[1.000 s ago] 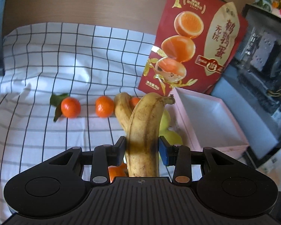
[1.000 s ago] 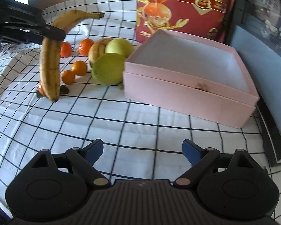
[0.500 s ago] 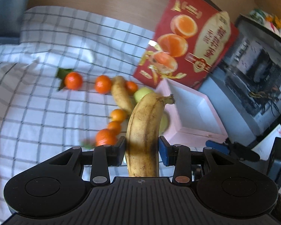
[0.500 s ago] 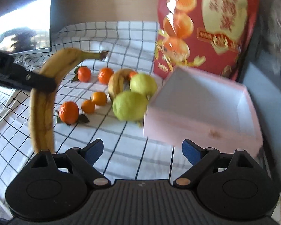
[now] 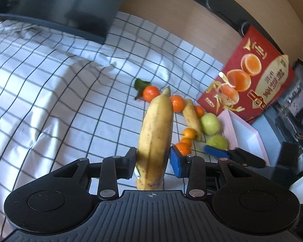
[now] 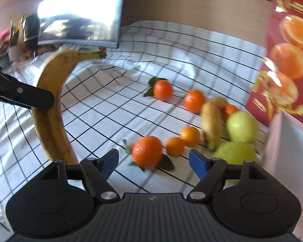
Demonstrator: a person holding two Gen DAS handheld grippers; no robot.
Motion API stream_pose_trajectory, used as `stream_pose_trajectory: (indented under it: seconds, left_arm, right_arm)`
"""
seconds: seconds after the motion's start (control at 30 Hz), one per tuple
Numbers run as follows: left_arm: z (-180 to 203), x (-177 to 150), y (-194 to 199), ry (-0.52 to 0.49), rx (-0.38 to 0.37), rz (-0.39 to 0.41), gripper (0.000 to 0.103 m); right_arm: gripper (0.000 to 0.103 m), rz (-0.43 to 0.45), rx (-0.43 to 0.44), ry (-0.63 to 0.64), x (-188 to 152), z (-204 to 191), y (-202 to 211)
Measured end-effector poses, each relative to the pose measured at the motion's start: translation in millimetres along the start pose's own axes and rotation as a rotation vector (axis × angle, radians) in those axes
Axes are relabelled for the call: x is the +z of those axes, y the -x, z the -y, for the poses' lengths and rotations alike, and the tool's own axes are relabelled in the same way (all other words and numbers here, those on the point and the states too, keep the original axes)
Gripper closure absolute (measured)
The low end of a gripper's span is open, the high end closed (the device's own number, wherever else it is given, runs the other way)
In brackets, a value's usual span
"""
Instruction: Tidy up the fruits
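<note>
My left tool (image 5: 154,162) gripped the banana (image 5: 155,139) and held it above the checked cloth (image 5: 60,92), its jaws just having closed a little further. My right tool (image 6: 154,161) had been narrowing but stood apart with nothing between its pads, low over a tangerine (image 6: 147,151); the blur left me unsure how near. The pink box (image 5: 246,133) sat beside the apples (image 5: 210,124).
</note>
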State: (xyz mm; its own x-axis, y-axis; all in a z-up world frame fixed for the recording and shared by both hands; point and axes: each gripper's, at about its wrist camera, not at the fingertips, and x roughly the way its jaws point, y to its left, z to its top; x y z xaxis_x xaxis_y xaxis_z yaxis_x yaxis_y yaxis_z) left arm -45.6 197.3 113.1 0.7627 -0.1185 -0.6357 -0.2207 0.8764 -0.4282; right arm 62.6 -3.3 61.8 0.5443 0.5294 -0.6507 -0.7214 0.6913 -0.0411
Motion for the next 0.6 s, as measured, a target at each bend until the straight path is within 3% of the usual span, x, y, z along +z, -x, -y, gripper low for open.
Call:
stream_pose_trajectory:
  seconds: [0.1, 0.23, 0.43, 0.6]
  left_arm:
    - [-3.1, -2.4, 2.3, 0.008, 0.003, 0.011, 0.063]
    - [-6.1, -1.5, 1.0, 0.011, 0.01, 0.019, 0.063]
    - [-2.0, 3.6, -10.7, -0.029, 0.029, 0.02, 0.063]
    - [-8.9, 22.1, -51.2, -0.071, 0.086, -0.006, 0.063]
  right_arm:
    - [0.03, -0.023, -0.001, 0.015, 2.9, -5.7, -17.5]
    - [0.053, -0.084, 0.011, 0.007, 1.4, -4.0, -31.5]
    - [0.063, -0.094, 0.037, -0.002, -6.5, 2.7, -25.6]
    - [0.071, -0.108, 0.043, -0.017, -12.7, 4.2, -22.7]
